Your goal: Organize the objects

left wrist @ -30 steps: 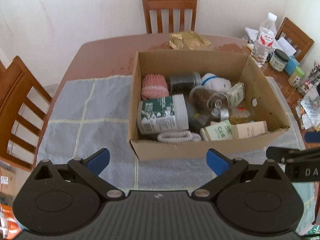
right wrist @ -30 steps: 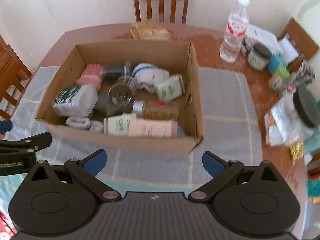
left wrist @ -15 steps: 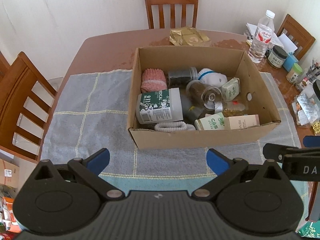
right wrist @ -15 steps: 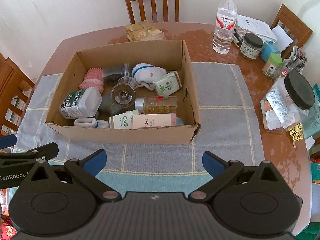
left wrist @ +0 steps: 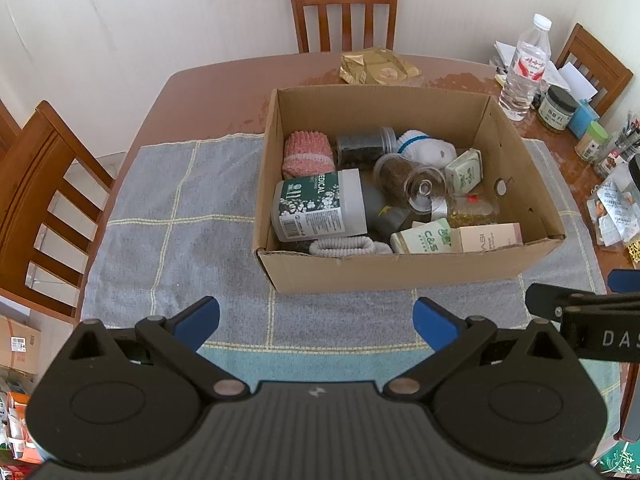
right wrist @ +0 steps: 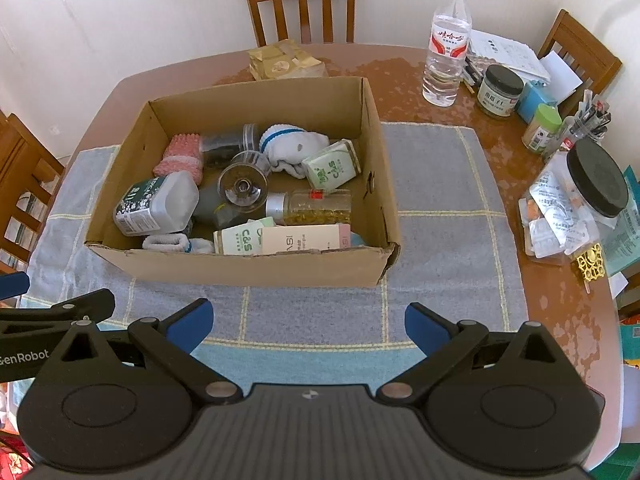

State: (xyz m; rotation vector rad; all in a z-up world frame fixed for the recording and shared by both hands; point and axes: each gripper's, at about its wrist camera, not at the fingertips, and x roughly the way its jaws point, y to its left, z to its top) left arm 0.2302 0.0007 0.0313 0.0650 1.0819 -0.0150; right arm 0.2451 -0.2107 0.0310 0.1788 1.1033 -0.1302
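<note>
An open cardboard box (left wrist: 400, 268) (right wrist: 256, 270) sits on a grey checked cloth (left wrist: 176, 232) (right wrist: 440, 232). Inside lie a green-labelled white tub (left wrist: 320, 210) (right wrist: 156, 204), a pink knitted roll (left wrist: 307, 153) (right wrist: 182, 156), a wine glass on its side (left wrist: 416, 188) (right wrist: 243, 187), a white sock (left wrist: 426, 146) (right wrist: 294, 142), a dark jar (left wrist: 362, 148), a jar of yellow capsules (right wrist: 312, 207) and small cartons (left wrist: 456, 236) (right wrist: 280, 240). My left gripper (left wrist: 316, 322) and right gripper (right wrist: 306, 322) hover open and empty in front of the box.
At the table's right edge stand a water bottle (right wrist: 446, 52), black-lidded jars (right wrist: 500, 90), a green-capped bottle (right wrist: 542, 126), pens and packets (right wrist: 560, 216). A gold packet (left wrist: 378, 67) lies behind the box. Wooden chairs (left wrist: 344, 8) surround the brown table (left wrist: 208, 100).
Both grippers have pulled back and up from the box, so more of the table and cloth shows. The box contents are unmoved and both grippers stay open.
</note>
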